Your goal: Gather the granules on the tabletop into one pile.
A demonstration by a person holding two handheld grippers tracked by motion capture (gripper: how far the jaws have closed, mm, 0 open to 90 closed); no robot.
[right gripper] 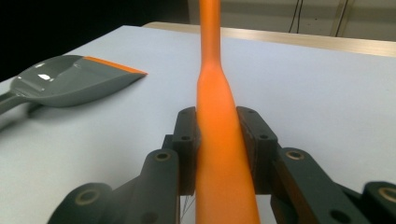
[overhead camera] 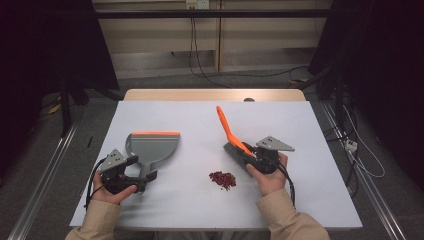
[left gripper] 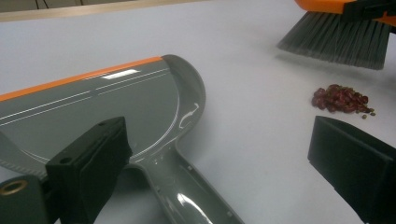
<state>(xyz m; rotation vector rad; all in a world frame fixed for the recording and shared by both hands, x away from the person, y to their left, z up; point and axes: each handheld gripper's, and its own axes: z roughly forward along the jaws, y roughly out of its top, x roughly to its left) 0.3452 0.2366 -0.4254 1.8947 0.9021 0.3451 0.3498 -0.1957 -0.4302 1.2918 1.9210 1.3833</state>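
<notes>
brush (overhead camera: 235, 142) handle's lower end hidden between right gripper (right gripper: 218, 140) jaws.

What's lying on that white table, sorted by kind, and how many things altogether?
Dustpan, grey with an orange edge: 1
Hand brush, orange handle, grey bristles: 1
Pile of small red bits: 1
Total: 3
</notes>
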